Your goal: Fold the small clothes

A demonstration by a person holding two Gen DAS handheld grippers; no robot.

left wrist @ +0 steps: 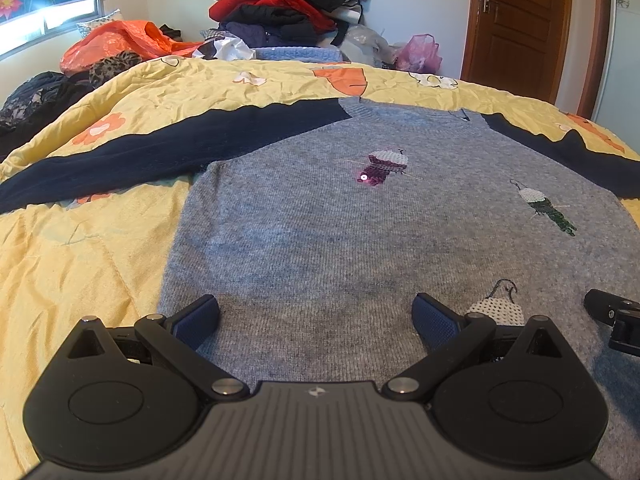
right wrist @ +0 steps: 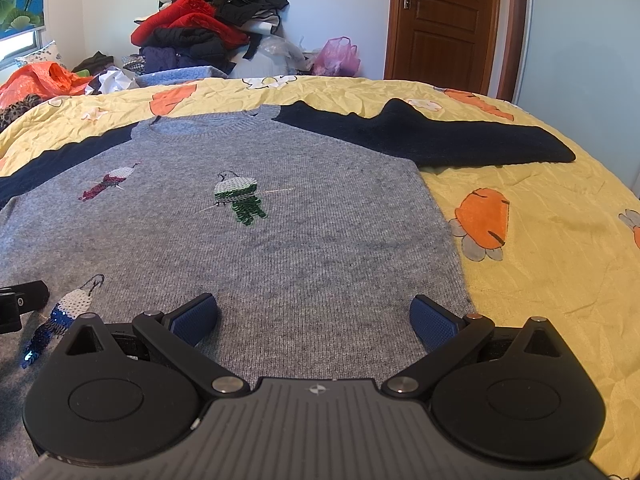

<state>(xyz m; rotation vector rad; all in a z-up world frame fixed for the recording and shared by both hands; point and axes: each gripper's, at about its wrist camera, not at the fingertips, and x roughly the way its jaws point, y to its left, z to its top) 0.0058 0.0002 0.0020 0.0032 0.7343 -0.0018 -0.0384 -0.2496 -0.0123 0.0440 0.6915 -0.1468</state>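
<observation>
A small grey sweater [left wrist: 320,232] with navy sleeves and sequin birds lies flat, front up, on a yellow floral quilt [left wrist: 80,248]. It also shows in the right wrist view [right wrist: 280,240]. Its left sleeve [left wrist: 140,156] and right sleeve [right wrist: 460,136] are spread outward. My left gripper [left wrist: 316,312] is open and empty above the sweater's lower left part. My right gripper [right wrist: 314,312] is open and empty above the lower right part, near the side edge. Each gripper's tip shows at the edge of the other's view.
A tall pile of red and dark clothes [left wrist: 288,4] stands behind the bed. An orange bag [left wrist: 120,40] and dark garments [left wrist: 32,96] lie at the far left. A pink bag [right wrist: 336,56] and a wooden door [right wrist: 440,20] are at the back right.
</observation>
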